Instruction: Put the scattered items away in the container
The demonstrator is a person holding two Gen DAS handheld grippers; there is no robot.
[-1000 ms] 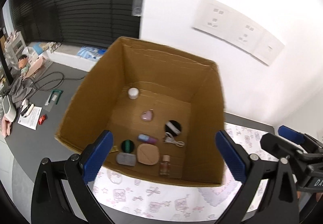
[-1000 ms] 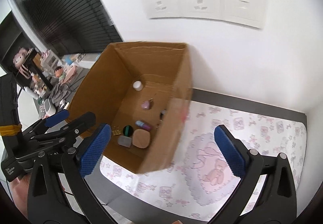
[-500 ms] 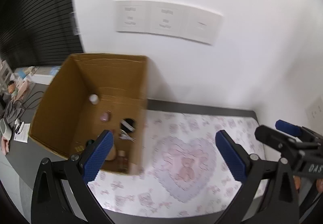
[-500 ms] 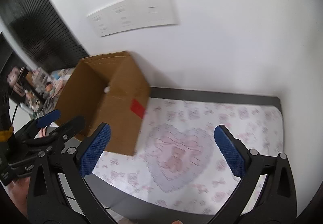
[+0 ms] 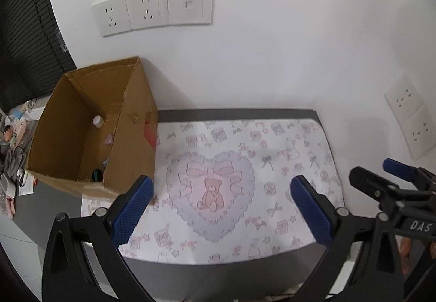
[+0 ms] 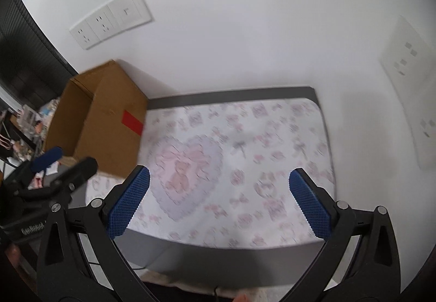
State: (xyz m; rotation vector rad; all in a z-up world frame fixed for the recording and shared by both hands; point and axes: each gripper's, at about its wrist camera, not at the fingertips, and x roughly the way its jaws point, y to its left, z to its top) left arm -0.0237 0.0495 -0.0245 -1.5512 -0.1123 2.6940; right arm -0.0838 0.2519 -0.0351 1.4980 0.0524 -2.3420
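Both views have swung off the box toward the mat; a second ago they looked straight down into it. Now the box stands at the mat's left edge, against the wall, with small items lying inside. Nothing loose shows on the mat. Left gripper and right gripper hover over the mat's near edge, jaws spread wide and holding nothing. Tidying looks finished, I judge. To close out well, scan the mat's corners and the table's grey border right of the box for strays, keeping both grippers clear of the box wall.
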